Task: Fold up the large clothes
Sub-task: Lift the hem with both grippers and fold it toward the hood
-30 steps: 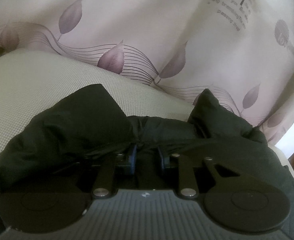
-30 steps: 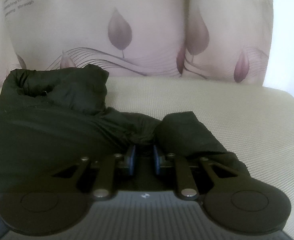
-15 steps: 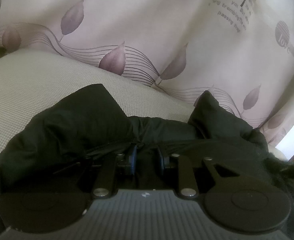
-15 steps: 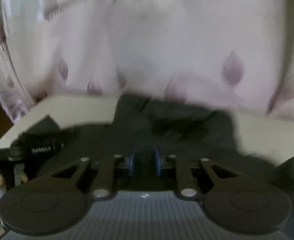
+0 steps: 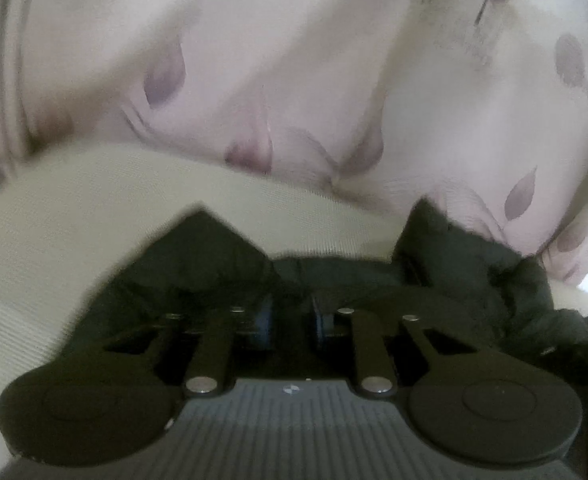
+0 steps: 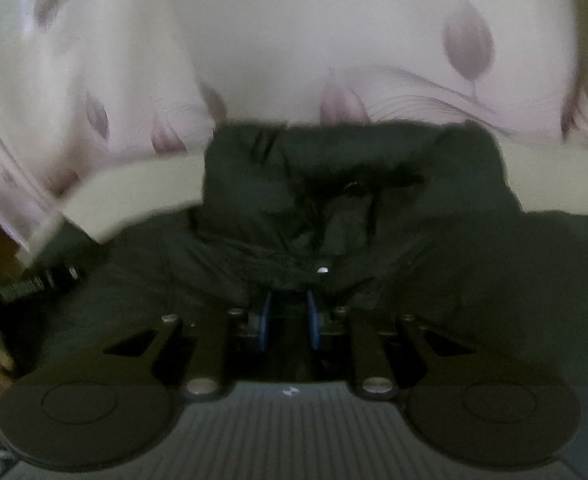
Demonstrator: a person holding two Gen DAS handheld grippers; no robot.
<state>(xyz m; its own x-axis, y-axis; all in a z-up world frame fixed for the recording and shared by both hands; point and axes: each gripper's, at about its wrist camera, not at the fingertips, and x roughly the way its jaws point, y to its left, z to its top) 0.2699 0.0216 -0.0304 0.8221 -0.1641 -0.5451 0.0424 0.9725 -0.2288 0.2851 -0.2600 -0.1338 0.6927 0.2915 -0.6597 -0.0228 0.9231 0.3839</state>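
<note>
While both views are motion-blurred, the black jacket [image 5: 474, 272] clearly sits bunched on the beige cushion [image 5: 93, 208], w/ a leaf-print curtain [image 5: 294, 60] behind at 12 o'clock. The left gripper [image 5: 291, 322] has just been opening its jaws; they stand narrow w/ a gap, dark cloth right at the tips, but whether the pads press on it can't be told. The right gripper [image 6: 287, 320] has jaws nearly together, pinched on a fold of the jacket [image 6: 334, 200], which mounds up toward 12 o'clock in that view. Judged progress: early to mid. The garment is gathered and partly doubled over, not flat or squared; smoothing, further folds and tidy edges prob. remain.
</note>
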